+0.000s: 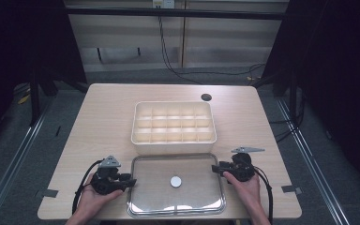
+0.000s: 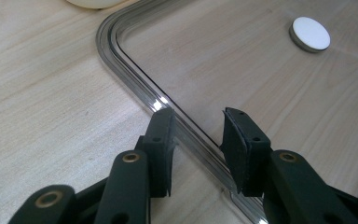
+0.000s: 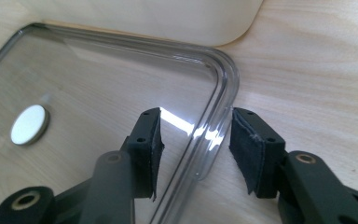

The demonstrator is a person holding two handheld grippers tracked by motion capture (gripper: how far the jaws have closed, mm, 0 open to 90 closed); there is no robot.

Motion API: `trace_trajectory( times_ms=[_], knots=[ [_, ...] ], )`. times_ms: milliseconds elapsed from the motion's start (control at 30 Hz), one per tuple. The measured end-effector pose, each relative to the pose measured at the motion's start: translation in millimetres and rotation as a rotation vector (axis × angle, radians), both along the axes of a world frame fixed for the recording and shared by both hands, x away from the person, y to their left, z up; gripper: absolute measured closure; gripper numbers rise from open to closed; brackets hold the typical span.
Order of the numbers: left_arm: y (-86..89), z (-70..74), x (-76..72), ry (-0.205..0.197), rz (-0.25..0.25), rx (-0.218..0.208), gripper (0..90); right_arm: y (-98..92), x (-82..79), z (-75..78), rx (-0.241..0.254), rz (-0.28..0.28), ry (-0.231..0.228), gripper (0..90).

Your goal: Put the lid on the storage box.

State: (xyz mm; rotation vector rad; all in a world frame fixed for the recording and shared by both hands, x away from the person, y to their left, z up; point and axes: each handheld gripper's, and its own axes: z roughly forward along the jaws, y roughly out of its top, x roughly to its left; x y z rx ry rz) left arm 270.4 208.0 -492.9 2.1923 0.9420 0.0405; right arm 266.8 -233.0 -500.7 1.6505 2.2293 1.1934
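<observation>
A clear plastic lid lies flat on the table near the front edge, with a small white round knob at its middle. Behind it stands a cream divided box with several empty compartments. My left gripper is open, its jaws straddling the lid's left rim; the knob shows farther off. My right gripper is open too, one jaw on each side of the lid's right rim, with the knob to the left. Neither pair of pads touches the rim.
A dark round hole sits in the table's far right part. Cables hang and run on the floor behind the table. Tape marks sit near both front corners. Bare wood lies left and right of the box.
</observation>
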Motion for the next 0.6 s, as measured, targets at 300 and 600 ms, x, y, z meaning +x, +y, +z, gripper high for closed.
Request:
trace_trajectory(
  times_ms=[300,600],
  knots=[
    [0.2,-0.1,0.0,0.001,-0.001,-0.002,64.2,-11.1,-1.2,-5.7,0.151,-0.076,0.057,59.4],
    [0.5,0.0,-0.8,0.006,0.001,-0.003,64.8,-20.0,-3.7,-9.9,0.271,-0.105,0.125,60.9]
  ],
)
